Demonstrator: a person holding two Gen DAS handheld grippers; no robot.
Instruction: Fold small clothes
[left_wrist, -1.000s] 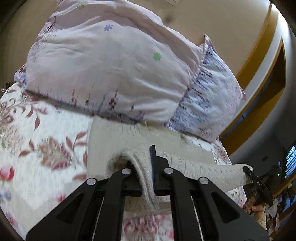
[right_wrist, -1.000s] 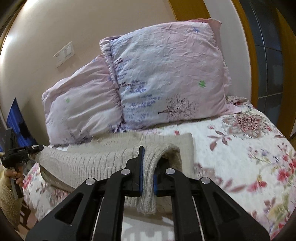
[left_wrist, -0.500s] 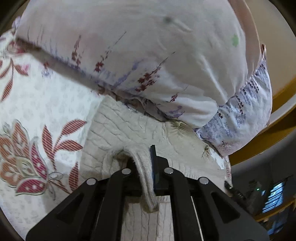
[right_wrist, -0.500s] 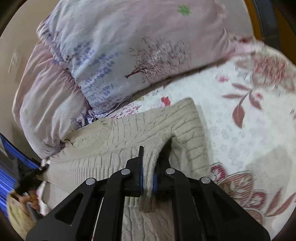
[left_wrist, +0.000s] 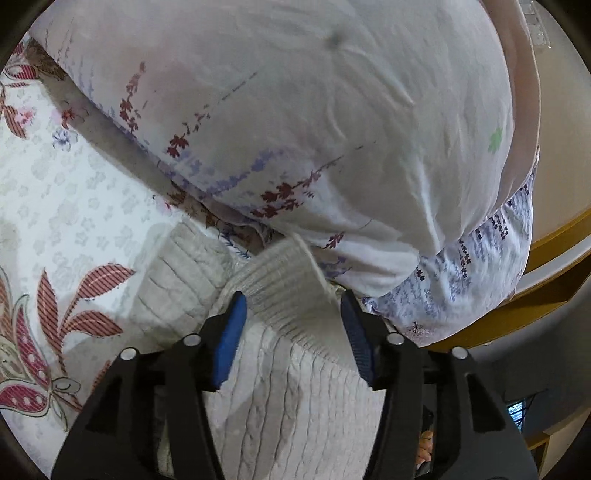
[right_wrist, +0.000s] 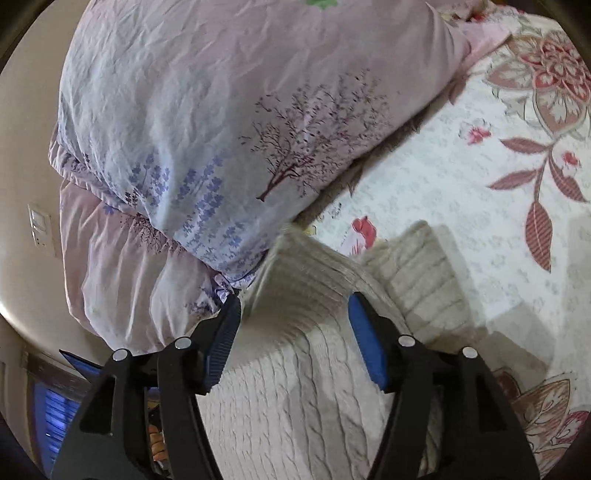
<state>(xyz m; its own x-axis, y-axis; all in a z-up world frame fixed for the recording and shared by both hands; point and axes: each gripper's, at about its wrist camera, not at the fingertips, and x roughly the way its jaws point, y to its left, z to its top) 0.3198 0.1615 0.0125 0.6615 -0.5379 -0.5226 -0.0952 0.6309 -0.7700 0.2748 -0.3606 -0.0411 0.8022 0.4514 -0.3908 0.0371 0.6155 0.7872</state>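
Two grippers, both letting go. Left gripper (left_wrist: 291, 321): jaws opening, the ribbed edge of the sweater (left_wrist: 295, 398) loose between the blue pads, nothing pinched. Right gripper (right_wrist: 293, 325): jaws opening likewise, a ribbed edge slack between its pads.

One cream cable-knit sweater, lying on the flowered bedspread (left_wrist: 74, 192) directly under and ahead of both grippers, its far edge just short of the pillows.

Two pillows (right_wrist: 221, 122), stacked close ahead of the fingertips; the pale one (left_wrist: 314, 122) fills most of the left view.

Step in hand, as judged: release of a fold carried toward the pillows. To do it well, spread the pads fully before drawing back, so no knit loop snags and drags the folded layer; pull away low and straight.

Room: tight ahead, where the pillows crowd the sweater's edge. Open bedspread lies outward of each gripper, left of the left one and right of the right one, free for the next fold.
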